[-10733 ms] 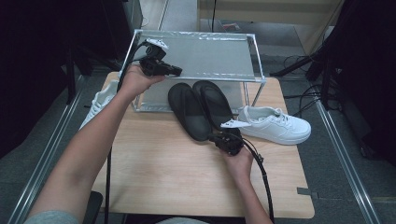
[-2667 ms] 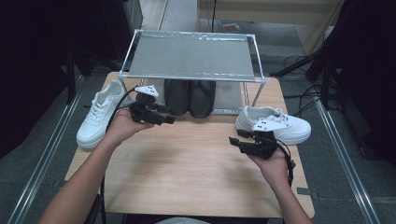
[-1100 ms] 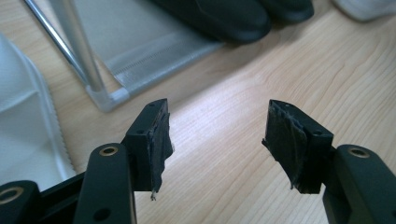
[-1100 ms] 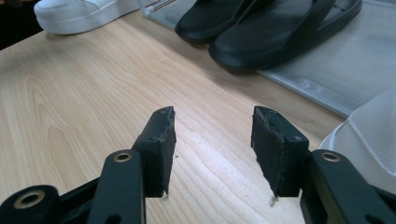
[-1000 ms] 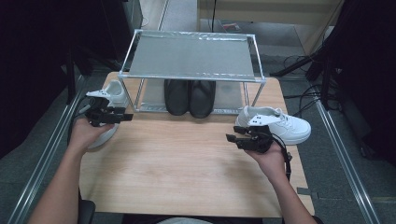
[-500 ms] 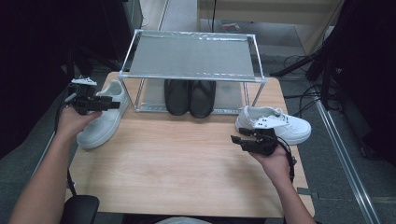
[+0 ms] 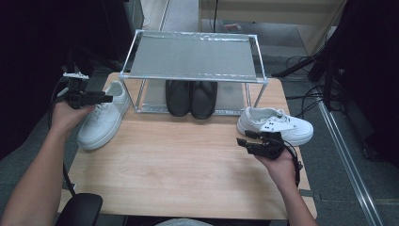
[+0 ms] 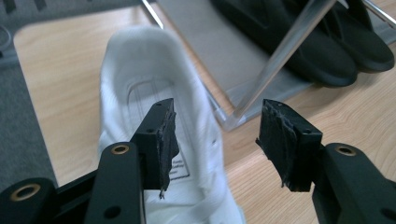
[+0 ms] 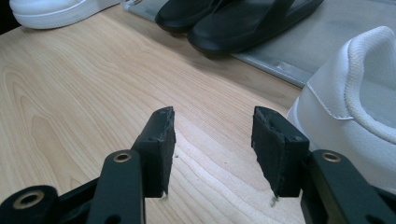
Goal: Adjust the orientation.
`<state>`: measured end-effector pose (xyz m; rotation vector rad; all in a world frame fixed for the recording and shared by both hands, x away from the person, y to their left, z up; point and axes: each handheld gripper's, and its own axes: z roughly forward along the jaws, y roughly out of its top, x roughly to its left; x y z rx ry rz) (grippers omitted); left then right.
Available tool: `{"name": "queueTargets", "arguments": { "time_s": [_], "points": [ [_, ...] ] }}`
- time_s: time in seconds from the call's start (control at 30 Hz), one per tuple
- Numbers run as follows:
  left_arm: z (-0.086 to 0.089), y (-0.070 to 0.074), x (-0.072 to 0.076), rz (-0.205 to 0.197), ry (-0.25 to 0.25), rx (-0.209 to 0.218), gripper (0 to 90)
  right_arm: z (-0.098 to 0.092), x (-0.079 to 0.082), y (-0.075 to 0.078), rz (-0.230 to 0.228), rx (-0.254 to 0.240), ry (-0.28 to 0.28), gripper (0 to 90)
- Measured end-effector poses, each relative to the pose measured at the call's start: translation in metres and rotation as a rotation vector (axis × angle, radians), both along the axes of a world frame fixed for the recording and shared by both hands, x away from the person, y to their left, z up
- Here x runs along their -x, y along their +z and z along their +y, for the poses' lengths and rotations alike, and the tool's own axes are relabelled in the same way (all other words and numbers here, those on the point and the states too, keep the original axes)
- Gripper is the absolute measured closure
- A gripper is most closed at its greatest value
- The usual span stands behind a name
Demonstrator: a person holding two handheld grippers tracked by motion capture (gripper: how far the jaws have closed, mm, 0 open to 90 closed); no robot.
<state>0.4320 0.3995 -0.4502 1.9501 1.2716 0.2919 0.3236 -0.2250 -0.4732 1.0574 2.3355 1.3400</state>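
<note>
A white sneaker point(image 7: 101, 121) lies at the table's left, toe towards me. My left gripper point(image 7: 107, 99) hovers above its heel and points right. In the left gripper view its jaws point(image 8: 215, 135) stand open over the sneaker's opening point(image 8: 149, 88); they have just been closing a little, and nothing is pressed between the pads. The second white sneaker point(image 7: 275, 125) lies at the right. My right gripper point(image 7: 242, 142) sits in front of it, pointing left, open over bare wood point(image 9: 212, 140). That sneaker's heel collar point(image 9: 359, 107) is just right of its jaws.
A metal rack point(image 7: 193, 56) stands at the back of the wooden table point(image 7: 179, 169). A pair of black slippers point(image 7: 190, 96) rests on its lower shelf. One rack leg point(image 8: 280, 56) runs close past the left gripper's right jaw. Dark equipment and cables flank the table.
My left hand has moved left and away from me, from the sneaker's front to above its heel. The right hand has stayed where it was.
</note>
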Motion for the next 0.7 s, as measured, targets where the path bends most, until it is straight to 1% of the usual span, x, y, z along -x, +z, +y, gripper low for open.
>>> {"name": "queueTargets", "arguments": {
  "time_s": [0.03, 0.07, 0.1, 0.13, 0.17, 0.2, 0.27, 0.3, 0.37, 0.4, 0.5, 0.53, 0.57, 0.63, 0.67, 0.7],
  "points": [
    [0.000, -0.003, -0.001, 0.020, -0.005, -0.007, 46.7, 0.000, 0.000, 0.000, -0.002, 0.000, 0.001, 51.1],
    [0.000, -0.007, -0.001, 0.020, -0.008, -0.012, 47.8, 0.000, 0.000, 0.000, -0.001, -0.001, 0.002, 51.0],
    [-0.001, -0.009, -0.001, 0.011, -0.017, -0.019, 48.9, 0.001, 0.000, 0.000, 0.001, 0.001, 0.002, 51.0],
    [-0.002, -0.012, -0.002, 0.017, -0.016, -0.019, 49.7, 0.001, 0.000, 0.000, 0.003, 0.000, 0.001, 50.9],
    [-0.002, -0.014, -0.003, 0.021, -0.016, -0.010, 50.5, 0.002, 0.000, -0.001, 0.006, 0.000, 0.002, 50.9],
    [-0.003, -0.016, -0.004, 0.031, -0.024, -0.007, 50.5, 0.002, -0.001, -0.001, 0.007, 0.000, 0.003, 50.9],
    [-0.005, -0.019, -0.005, 0.035, -0.023, -0.015, 51.5, 0.004, -0.001, -0.001, 0.003, 0.003, 0.007, 50.9],
    [-0.006, -0.020, -0.005, 0.034, -0.023, -0.014, 51.9, 0.004, -0.001, -0.001, 0.001, 0.005, 0.010, 50.9],
    [-0.007, -0.021, -0.005, 0.026, -0.021, -0.027, 53.6, 0.005, 0.000, -0.001, 0.001, 0.011, 0.012, 50.9],
    [-0.007, -0.022, -0.005, 0.024, -0.018, -0.016, 54.3, 0.005, 0.000, -0.001, 0.003, 0.014, 0.013, 50.8],
    [-0.007, -0.026, -0.004, 0.017, -0.024, -0.019, 58.0, 0.005, 0.000, -0.001, 0.005, 0.011, 0.011, 50.8],
    [-0.008, -0.027, -0.004, 0.023, -0.031, -0.015, 59.3, 0.004, 0.000, -0.001, 0.004, 0.011, 0.012, 50.8],
    [-0.009, -0.029, -0.005, 0.037, -0.040, -0.033, 60.0, 0.004, 0.000, -0.001, 0.001, 0.010, 0.012, 50.9],
    [-0.013, -0.031, -0.004, 0.021, -0.037, -0.070, 62.6, 0.004, 0.000, -0.001, 0.001, 0.013, 0.012, 50.8],
    [-0.014, -0.031, -0.004, 0.024, -0.032, -0.062, 64.3, 0.004, 0.000, -0.001, -0.003, 0.014, 0.013, 50.9],
    [-0.013, -0.031, -0.004, 0.032, -0.033, -0.064, 67.6, 0.004, 0.000, -0.001, -0.003, 0.013, 0.013, 50.8]
  ]
}}
